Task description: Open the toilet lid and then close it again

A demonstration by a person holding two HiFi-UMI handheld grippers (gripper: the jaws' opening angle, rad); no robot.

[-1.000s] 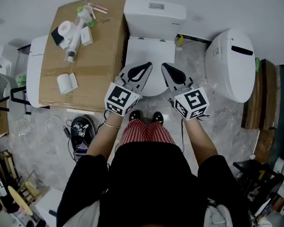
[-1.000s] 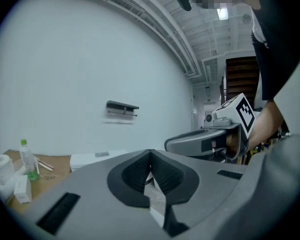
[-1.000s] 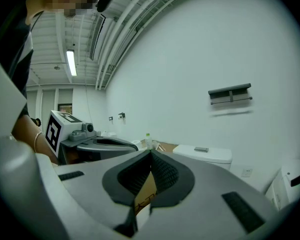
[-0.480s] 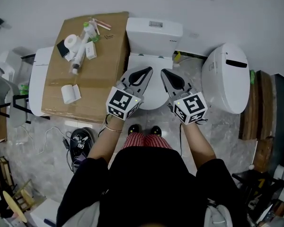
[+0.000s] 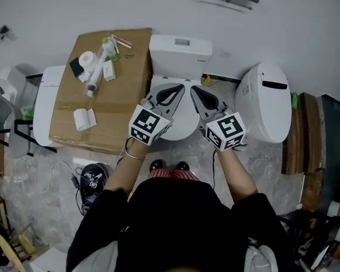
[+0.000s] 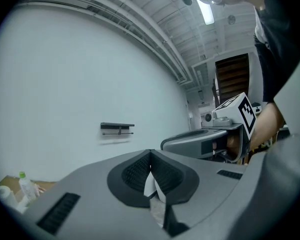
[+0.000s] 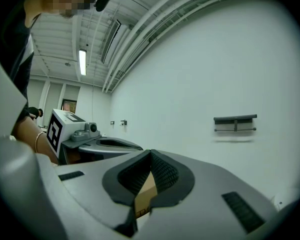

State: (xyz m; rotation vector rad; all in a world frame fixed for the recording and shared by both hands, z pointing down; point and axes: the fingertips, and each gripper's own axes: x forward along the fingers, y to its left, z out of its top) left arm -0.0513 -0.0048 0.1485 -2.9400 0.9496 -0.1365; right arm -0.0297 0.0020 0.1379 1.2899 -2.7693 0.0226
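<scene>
Left hand-held gripper (image 5: pixel 180 88) and right hand-held gripper (image 5: pixel 195 89): both pressed together, empty, above lid (image 5: pixel 184 126). Lid is down, which fits pre-open or already re-closed; can't tell.

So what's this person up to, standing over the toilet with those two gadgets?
A person stands facing a white toilet, with a tool in each hand. The left tongs and the right tongs are both shut with nothing in them. They are held side by side over the toilet lid, which looks closed. Whether they touch it can't be made out.
</scene>
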